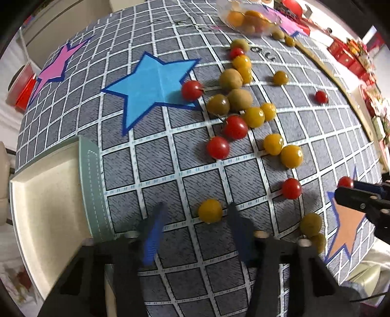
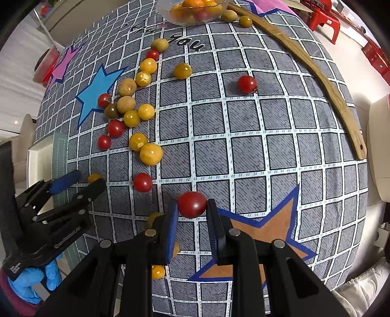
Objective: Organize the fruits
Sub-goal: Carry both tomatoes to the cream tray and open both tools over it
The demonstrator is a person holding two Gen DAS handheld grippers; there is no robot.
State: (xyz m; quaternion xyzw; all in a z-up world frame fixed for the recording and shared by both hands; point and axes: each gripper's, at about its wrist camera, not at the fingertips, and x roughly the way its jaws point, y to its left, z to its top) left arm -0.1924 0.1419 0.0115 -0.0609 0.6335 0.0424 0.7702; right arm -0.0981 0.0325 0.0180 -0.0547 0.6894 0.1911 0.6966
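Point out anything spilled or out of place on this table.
Fruit is strewn loose across the checked tablecloth instead of sitting in the glass bowl: red tomatoes, yellow and brownish fruits. One red tomato sits between the right gripper's jaws.

glass bowl [image 2: 192,14] cut off by the top edge; two yellow fruits [image 2: 158,272] half hidden behind the right tongs [image 2: 191,230]

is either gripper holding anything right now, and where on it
The right gripper pinches a red cherry tomato by its two opposite sides, between the blue pads. The left gripper is open and holds nothing, with a yellow fruit between its fingers.
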